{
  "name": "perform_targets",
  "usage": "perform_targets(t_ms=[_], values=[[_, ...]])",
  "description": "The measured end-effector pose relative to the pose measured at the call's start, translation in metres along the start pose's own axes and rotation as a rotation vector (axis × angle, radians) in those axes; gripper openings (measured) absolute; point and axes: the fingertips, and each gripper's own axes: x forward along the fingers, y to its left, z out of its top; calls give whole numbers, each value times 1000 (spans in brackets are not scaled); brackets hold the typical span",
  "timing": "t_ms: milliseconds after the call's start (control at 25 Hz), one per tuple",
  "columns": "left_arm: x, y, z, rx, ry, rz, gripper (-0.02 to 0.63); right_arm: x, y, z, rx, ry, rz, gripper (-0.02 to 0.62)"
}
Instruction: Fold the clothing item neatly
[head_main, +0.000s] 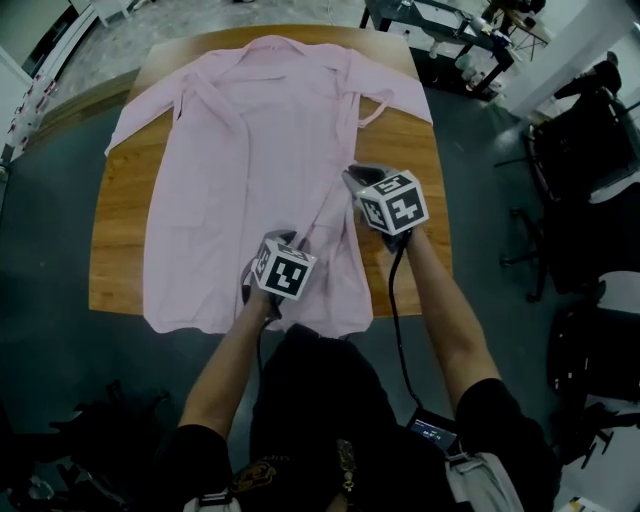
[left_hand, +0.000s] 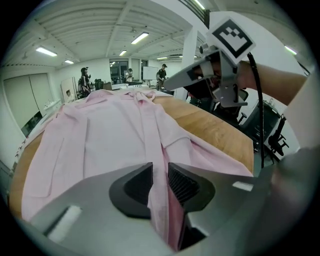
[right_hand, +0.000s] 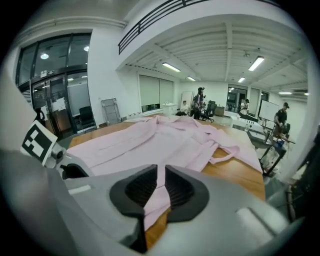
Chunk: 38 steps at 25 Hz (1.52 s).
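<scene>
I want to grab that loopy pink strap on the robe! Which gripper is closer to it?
Right. The right gripper pinches the robe at its front edge, just short of the strap. The left gripper sits farther back, near the hem, with fabric loose between its open jaws.

Rig appearance recorded: handheld tools, dark clothing worn.
Left gripper (head_main: 293, 240) and right gripper (head_main: 353, 176): grey bodies, black ribbed fingers (left_hand: 182, 184), white cubes (head_main: 393, 202) printed with black squares; black cables (head_main: 397, 310) are attached; short black sleeves (head_main: 487, 400) are worn.
</scene>
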Motion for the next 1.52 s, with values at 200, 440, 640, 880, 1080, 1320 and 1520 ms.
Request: perform_targets(t_ms=[200,440,640,880,1080,1320,1520], values=[[18,4,-1,17,30,-37,106,26,-35,4,22,42,-80,40],[26,10,-2,-29,64,-23,63,63,-67,14,52,76,-55,81],[19,13,0,-108,67,4,23,103,-97,10,69,144,-51,86],[7,31,4,-189,40,60,21,129,-113,-1,68,244,33,17],[-13,48,7,-249,-1,109,21,125,-95,43,18,181,96,15],[-41,71,0,-308,-50,162,21,140,-51,100,-60,118,158,15],[-52,97,-25,-378,-39,207,18,176,-11,116,-104,122,208,15]])
